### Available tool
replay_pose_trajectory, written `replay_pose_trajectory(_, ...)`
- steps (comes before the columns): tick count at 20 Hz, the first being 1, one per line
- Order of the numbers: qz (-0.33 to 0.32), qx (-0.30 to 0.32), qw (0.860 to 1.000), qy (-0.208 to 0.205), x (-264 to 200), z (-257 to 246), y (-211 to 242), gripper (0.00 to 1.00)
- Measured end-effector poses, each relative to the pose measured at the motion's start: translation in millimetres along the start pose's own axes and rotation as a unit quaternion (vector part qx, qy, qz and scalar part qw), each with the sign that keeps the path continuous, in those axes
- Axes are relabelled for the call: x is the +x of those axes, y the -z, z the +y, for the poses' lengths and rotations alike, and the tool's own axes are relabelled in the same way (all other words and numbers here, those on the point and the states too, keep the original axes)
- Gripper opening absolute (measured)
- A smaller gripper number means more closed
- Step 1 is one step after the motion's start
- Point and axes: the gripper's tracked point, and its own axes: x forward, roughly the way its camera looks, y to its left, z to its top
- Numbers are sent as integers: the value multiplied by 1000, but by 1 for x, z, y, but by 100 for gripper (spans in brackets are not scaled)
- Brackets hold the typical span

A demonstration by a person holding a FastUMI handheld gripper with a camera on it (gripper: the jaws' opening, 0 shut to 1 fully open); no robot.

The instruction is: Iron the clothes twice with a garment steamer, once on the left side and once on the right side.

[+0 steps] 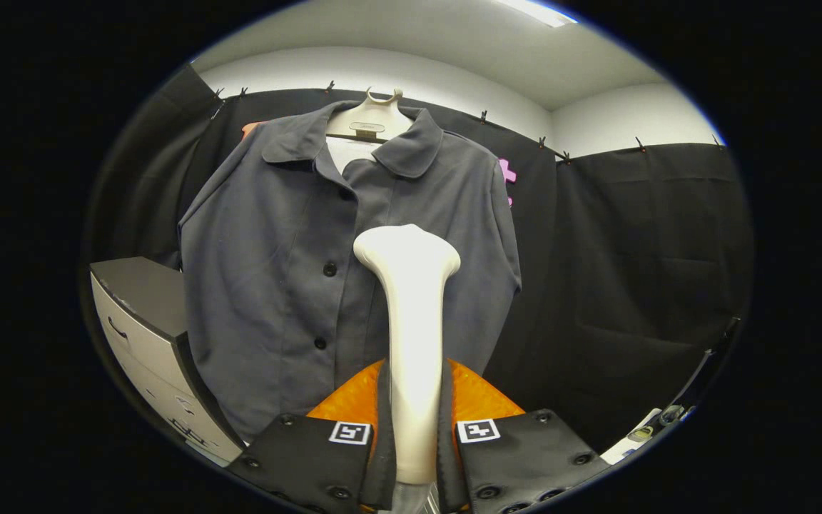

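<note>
Steamer up, shirt waiting

My gripper [414,400] is clamped on the garment steamer [411,314] handle — head up near the grey shirt's [275,250] placket, which hangs flat on its hanger [372,121] for easy passes.

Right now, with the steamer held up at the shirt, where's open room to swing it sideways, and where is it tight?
Gripper is shut on the steamer, whose head sits ahead of the shirt. Open room: past the shirt's far sleeve, along the plain black curtain. Tight: the other side, where the drawer cabinet stands against the shirt's hem, and above, around the hanger.
</note>
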Motion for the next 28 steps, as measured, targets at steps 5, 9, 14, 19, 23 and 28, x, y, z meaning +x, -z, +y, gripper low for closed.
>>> replay_pose_trajectory(5,18,-4,1000,3,-7,5,35,30)
replay_pose_trajectory(9,33,-1,999,0,-13,12,62,30)
replay_pose_trajectory(14,48,3,999,3,-22,18,89,30)
replay_pose_trajectory(19,63,5,998,3,-27,23,116,30)
replay_pose_trajectory(23,77,5,997,4,-35,26,141,31)
replay_pose_trajectory(28,90,6,996,7,-40,29,164,31)
